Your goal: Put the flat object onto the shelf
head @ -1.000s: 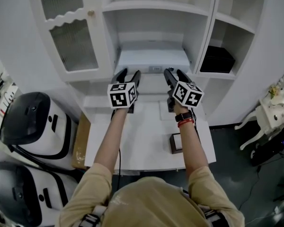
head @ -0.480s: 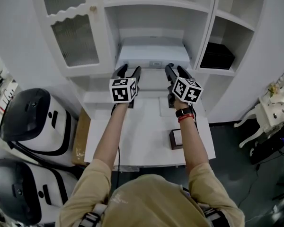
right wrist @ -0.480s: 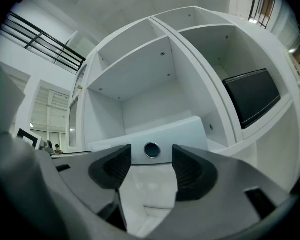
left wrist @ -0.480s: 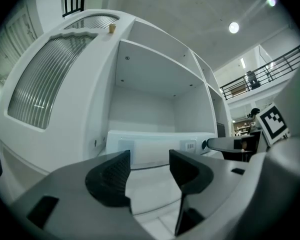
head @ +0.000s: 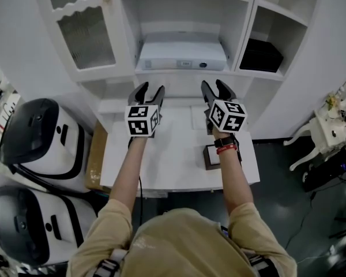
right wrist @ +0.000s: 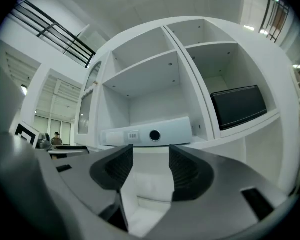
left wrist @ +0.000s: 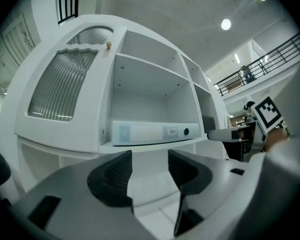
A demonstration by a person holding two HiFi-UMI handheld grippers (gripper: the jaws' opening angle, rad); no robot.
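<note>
White shelf (head: pixel 161 74) holds flat box (head: pixel 181 54); L gripper (head: pixel 149 89) half-open, empty; R gripper (head: pixel 217 86) jaws closing on nothing.

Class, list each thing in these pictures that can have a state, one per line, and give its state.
Flat object: lying on the shelf, free of both grippers.
Left gripper: open, empty.
Right gripper: jaws closing, nothing between them.
Cabinet door: shut.
Black box: at rest, untouched.
</note>
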